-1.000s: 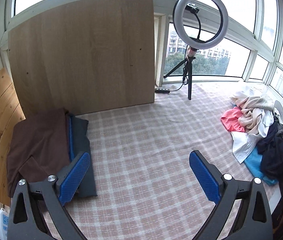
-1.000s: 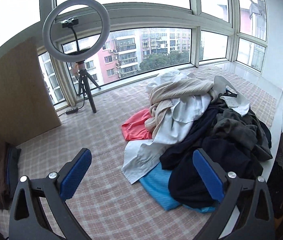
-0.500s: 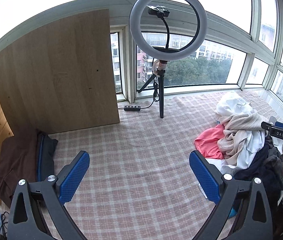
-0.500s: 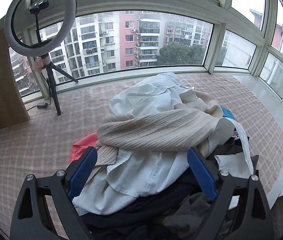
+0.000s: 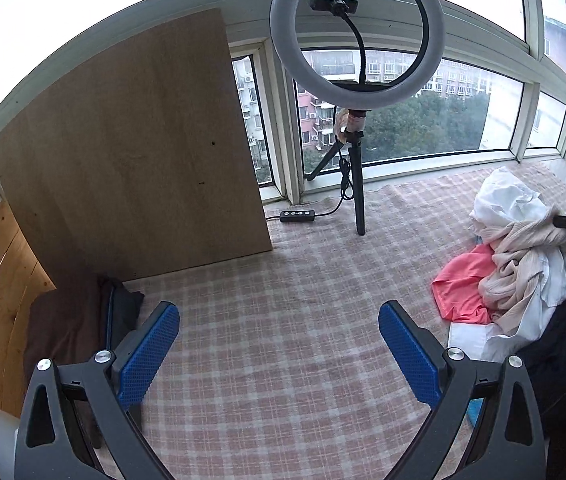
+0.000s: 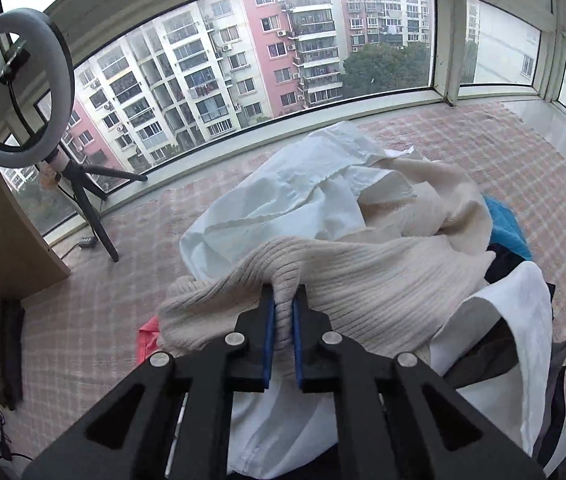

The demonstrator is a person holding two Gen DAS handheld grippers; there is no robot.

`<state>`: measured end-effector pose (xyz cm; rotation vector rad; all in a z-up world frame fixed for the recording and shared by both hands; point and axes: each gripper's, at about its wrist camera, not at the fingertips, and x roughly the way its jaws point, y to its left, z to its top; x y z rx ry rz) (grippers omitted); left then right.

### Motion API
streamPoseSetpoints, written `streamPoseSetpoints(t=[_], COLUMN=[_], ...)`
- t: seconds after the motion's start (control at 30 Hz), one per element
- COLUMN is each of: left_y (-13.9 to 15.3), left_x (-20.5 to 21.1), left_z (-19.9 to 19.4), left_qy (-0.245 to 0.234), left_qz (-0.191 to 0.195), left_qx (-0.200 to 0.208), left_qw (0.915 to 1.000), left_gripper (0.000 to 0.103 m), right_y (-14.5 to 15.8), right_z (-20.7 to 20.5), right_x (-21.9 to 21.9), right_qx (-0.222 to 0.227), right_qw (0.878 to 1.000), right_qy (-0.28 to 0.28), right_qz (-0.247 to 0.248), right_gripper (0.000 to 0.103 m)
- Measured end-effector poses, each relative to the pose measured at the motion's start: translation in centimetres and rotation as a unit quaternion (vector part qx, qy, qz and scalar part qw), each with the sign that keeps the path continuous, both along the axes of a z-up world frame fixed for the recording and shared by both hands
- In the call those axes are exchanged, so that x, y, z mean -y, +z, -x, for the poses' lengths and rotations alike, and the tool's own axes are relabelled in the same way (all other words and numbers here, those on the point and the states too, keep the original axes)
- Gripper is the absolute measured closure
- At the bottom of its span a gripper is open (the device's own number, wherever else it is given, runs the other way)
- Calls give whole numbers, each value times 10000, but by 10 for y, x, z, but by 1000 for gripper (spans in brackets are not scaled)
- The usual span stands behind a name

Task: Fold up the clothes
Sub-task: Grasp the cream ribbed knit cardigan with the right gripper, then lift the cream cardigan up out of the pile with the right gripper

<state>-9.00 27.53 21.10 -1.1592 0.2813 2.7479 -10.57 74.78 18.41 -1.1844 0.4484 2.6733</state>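
Left wrist view faces the ring light (image 5: 357,36) from afar; right view hangs close over the shared clothes pile (image 6: 363,264).

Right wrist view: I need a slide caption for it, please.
Right gripper, jaws shut on a fold of the cream ribbed sweater atop the unfolded clothes pile on the checked cloth.

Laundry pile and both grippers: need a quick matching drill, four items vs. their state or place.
Items:
1. right gripper
2. left gripper
3. cream ribbed sweater
4. coral garment

States:
A. jaws wide apart over bare checked cloth
B. pinched in a fold on top of the pile
C. jaws shut on knit fabric
D. flat at the pile's edge, partly covered

Pairs: 1-C, 2-A, 3-B, 4-D
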Motion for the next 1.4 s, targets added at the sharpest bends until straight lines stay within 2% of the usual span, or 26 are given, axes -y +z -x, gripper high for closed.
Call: streamPoseSetpoints(t=[0.13, 0.2, 0.37, 0.5, 0.6, 0.7, 0.73, 0.8, 0.9, 0.97, 1.07, 1.1, 1.13, 1.2, 1.33, 1.4], left_y=[-4, -4, -5, -8, -8, -10, -12, -20, -31, -37, -43, -44, -44, -45, -49, -52], left_x=[1, 3, 8, 2, -19, -61, -78, -113, -148, -155, -143, -134, -125, -101, -49, -22], left_z=[6, 7, 8, 4, -2, -7, -9, -13, -21, -22, -22, -22, -23, -23, -21, -19], left_qy=[-185, -275, -489, -816, -1293, -1952, -2122, -2497, -2685, -2702, -2553, -2465, -2374, -2137, -1588, -1301], left_qz=[36, -3, -277, -605, -840, -968, -939, -777, -510, -549, -531, -522, -516, -534, -659, -737], left_qx=[-46, -60, 17, 171, 293, 449, 464, 486, 407, 485, 633, 658, 681, 698, 704, 710], left_qw=[9998, 9996, 9984, 9947, 9876, 9749, 9716, 9640, 9611, 9600, 9633, 9655, 9677, 9729, 9826, 9862], left_gripper=[3, 3, 3, 3, 3, 3, 3, 3, 3, 3, 3, 3, 3, 3, 3, 3], right_y=[69, 109, 209, 271, 299, 303, 298, 270, 201, 152, 87, 69, 52, 19, -39, -59], right_z=[-18, -23, -33, -68, -104, -140, -147, -148, -142, -134, -101, -89, -75, -44, 8, 26], right_x=[12, 29, 79, 102, 92, 71, 60, 32, 13, 22, 65, 84, 104, 136, 176, 185], right_qx=[-841, -1168, -1955, -2642, -2900, -2895, -2669, -1942, -918, -511, 138, 269, 397, 735, 1417, 1723], right_qw=[9961, 9922, 9766, 9588, 9494, 9409, 9464, 9688, 9896, 9965, 9948, 9913, 9871, 9782, 9687, 9712], right_qy=[-166, -103, 224, 235, 36, -474, -566, -475, -278, 90, 944, 1236, 1527, 1912, 1791, 1516], right_qz=[-183, -429, -870, -1021, -1206, -1693, -1729, -1466, -1074, -652, -363, -354, -277, 329, 971, 640], right_gripper=[96, 96, 96, 101, 103, 103, 103, 103, 99, 97, 74, 59, 52, 52, 52, 52])
